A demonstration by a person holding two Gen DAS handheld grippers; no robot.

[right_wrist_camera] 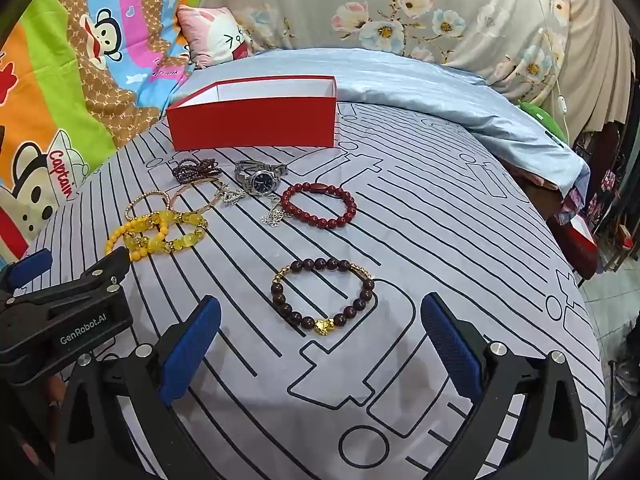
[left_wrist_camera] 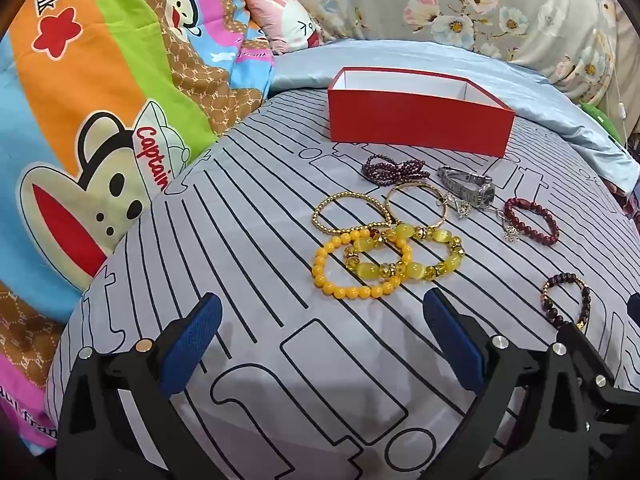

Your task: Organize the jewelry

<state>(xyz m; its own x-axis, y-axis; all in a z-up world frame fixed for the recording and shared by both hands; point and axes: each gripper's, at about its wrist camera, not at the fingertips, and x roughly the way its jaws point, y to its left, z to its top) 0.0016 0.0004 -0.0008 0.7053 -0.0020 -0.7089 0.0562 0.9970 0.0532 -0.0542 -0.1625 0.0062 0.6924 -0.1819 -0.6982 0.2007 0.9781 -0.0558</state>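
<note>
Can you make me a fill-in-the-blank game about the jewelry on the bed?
1. The open box is ____ outside.
2. The silver watch lies ____ the box.
3. Both the left gripper and the right gripper are ____.

Missing words: red; outside; open

Bedsheet [left_wrist_camera: 248, 264]: grey, black line print, centre
Cartoon monkey quilt [left_wrist_camera: 100, 92]: left
Floral quilt [right_wrist_camera: 400, 12]: top
Pink pillow [right_wrist_camera: 212, 36]: upper left
</note>
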